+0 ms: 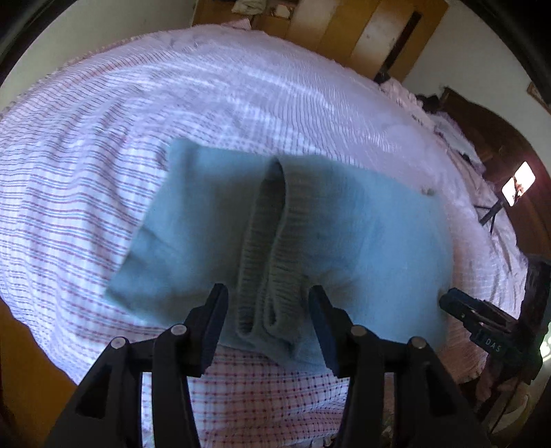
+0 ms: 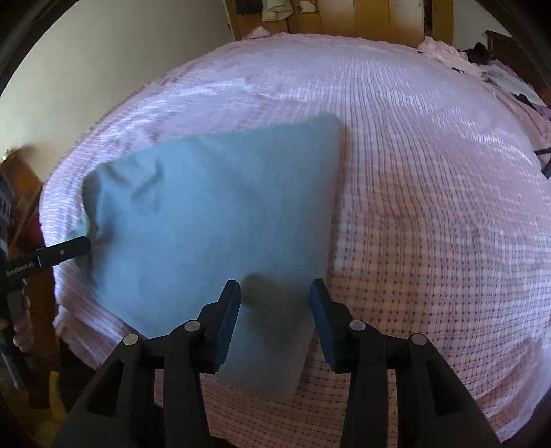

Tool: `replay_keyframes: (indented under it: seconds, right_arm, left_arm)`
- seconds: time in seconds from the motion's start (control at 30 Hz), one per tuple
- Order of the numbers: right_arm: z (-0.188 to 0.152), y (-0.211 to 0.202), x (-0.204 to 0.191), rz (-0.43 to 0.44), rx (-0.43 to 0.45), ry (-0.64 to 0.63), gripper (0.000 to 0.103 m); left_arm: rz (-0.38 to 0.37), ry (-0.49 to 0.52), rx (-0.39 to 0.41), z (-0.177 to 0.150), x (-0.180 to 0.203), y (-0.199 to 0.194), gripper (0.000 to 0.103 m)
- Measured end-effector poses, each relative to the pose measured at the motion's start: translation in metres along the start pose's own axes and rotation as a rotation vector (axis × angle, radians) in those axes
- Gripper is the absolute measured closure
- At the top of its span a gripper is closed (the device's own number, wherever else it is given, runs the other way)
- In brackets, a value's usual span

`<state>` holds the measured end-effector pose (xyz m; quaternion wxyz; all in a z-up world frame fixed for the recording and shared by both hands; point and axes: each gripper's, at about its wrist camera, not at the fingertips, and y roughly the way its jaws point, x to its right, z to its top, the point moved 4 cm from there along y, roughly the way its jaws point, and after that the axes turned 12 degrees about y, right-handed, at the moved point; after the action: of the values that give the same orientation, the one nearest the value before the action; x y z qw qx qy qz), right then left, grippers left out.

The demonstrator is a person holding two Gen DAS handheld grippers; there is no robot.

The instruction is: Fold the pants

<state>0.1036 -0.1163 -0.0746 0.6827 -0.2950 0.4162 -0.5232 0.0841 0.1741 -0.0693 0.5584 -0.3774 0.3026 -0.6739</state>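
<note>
Light blue pants [image 1: 361, 241] lie folded on the bed, with the grey ribbed waistband [image 1: 268, 262] doubled over at the near edge. My left gripper [image 1: 267, 306] is open, its fingers on either side of the waistband. My right gripper [image 2: 275, 303] is open above the near corner of the pants [image 2: 213, 213]. The right gripper also shows at the right in the left wrist view [image 1: 482, 320]. The left gripper's tip shows at the left edge of the pants in the right wrist view [image 2: 65, 253].
The bed has a pink and white checked cover [image 2: 430, 224] that reaches the near edge. Wooden furniture [image 1: 361, 31] stands behind the bed. A lit phone on a tripod [image 1: 516, 182] stands at the far right. Crumpled clothes [image 2: 482, 62] lie at the bed's far right.
</note>
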Motion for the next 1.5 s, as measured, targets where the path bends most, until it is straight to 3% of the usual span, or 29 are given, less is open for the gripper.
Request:
replay_keyframes:
  seconds: [0.13,0.33,0.63,0.7,0.87,0.97,1.27,1.5]
  right_arm:
    - [-0.001,0.012,0.006,-0.001,-0.007,0.004,0.056]
    - [-0.001,0.022,0.015,0.076,-0.014,0.061,0.050]
    - [0.004,0.033,0.002,0.099,0.017,0.022,0.038]
    - [0.005,0.036,0.000,0.105,0.019,0.023,0.038]
    - [0.002,0.035,0.004,0.109,0.022,0.029,0.038]
    - [-0.002,0.028,0.007,0.111,0.022,0.040,0.038]
    - [-0.007,0.009,0.017,0.121,0.018,0.120,0.038]
    - [-0.007,-0.009,0.024,0.108,0.062,0.153,0.038]
  left_arm:
    - [0.026,0.013,-0.032,0.000,0.001,0.014,0.051]
    - [0.034,0.014,-0.028,0.004,0.002,0.024,0.047]
    - [0.042,0.024,-0.002,0.007,0.004,0.036,0.043]
    - [0.039,0.016,0.002,0.005,0.003,0.035,0.047]
    - [0.000,-0.021,0.017,-0.005,-0.003,0.027,0.076]
    - [-0.013,-0.041,0.043,-0.009,-0.006,0.017,0.083]
    - [-0.039,0.018,0.161,-0.007,0.008,-0.030,0.086]
    - [-0.066,0.047,0.236,0.017,0.028,-0.065,0.086]
